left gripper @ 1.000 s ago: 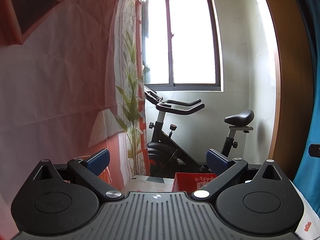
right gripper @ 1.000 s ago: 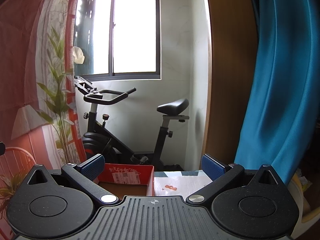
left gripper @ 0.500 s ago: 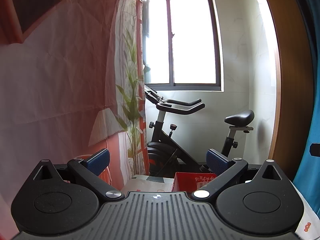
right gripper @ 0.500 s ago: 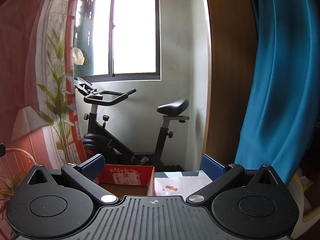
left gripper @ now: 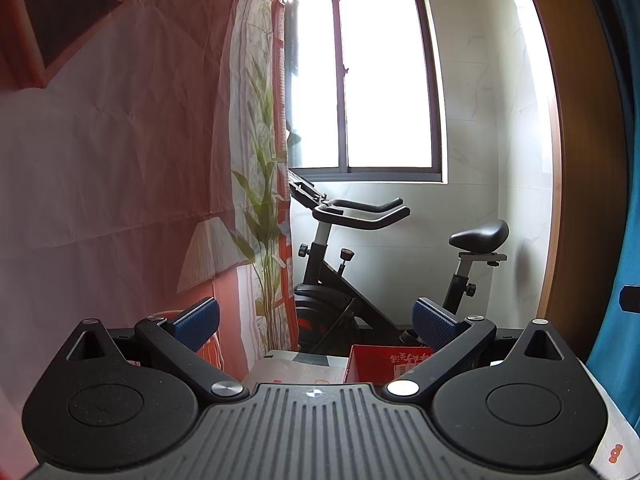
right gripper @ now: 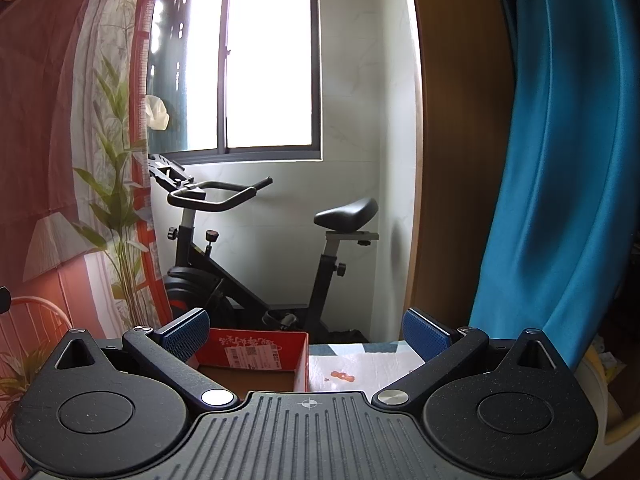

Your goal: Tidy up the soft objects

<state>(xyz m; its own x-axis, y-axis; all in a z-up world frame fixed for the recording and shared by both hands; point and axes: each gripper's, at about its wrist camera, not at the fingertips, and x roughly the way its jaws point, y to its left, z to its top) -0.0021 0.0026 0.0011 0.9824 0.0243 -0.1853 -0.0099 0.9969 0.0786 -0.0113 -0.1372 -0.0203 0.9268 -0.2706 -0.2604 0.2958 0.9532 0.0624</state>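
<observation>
My left gripper [left gripper: 316, 322] is open and empty, its blue pads wide apart, held level above the near table. My right gripper [right gripper: 306, 332] is also open and empty. A red cardboard box [right gripper: 252, 354] with an open top sits on the table just beyond the right gripper's left finger; its rim also shows in the left wrist view [left gripper: 384, 362]. No soft objects are in view.
The table has a patterned cloth [right gripper: 360, 368]. An exercise bike [left gripper: 360, 264] stands under the window. A printed pink curtain [left gripper: 120, 160] hangs at the left, a blue curtain [right gripper: 560, 160] at the right, beside a wooden door frame [right gripper: 448, 160].
</observation>
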